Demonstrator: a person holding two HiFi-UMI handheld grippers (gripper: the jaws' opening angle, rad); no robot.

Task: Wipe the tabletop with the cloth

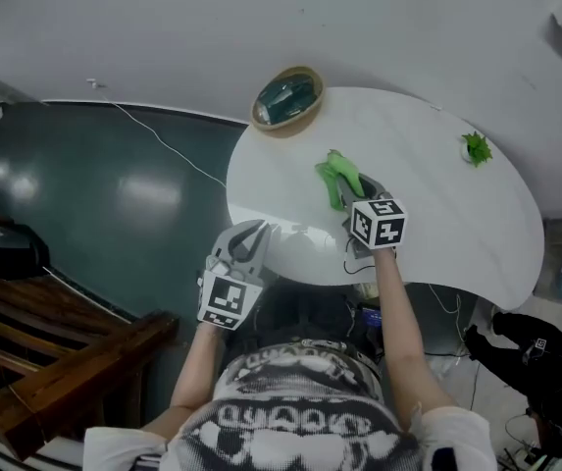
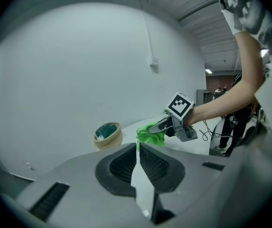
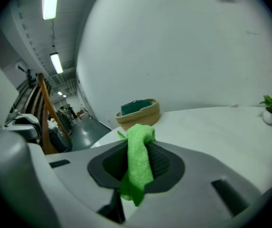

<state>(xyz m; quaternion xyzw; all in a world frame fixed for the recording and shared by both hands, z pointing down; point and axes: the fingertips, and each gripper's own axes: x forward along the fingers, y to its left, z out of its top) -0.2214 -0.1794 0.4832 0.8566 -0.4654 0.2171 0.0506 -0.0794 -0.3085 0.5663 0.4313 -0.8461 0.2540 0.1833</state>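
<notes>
The right gripper [image 1: 357,192] clamped the cloth [image 3: 136,160] centre-frame; the left gripper [image 1: 252,234] hung closed, empty. Firmer, flatter tabletop [image 1: 447,224] contact seemed advisable.

Nubby green cloth [image 3: 136,160], smooth white tabletop [image 1: 437,224], woven basket [image 3: 140,118].

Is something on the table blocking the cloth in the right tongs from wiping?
Nothing visible blocks the cloth, held in the right tongs. The tabletop bears only a basket at its far left edge and a small plant at far right.
</notes>
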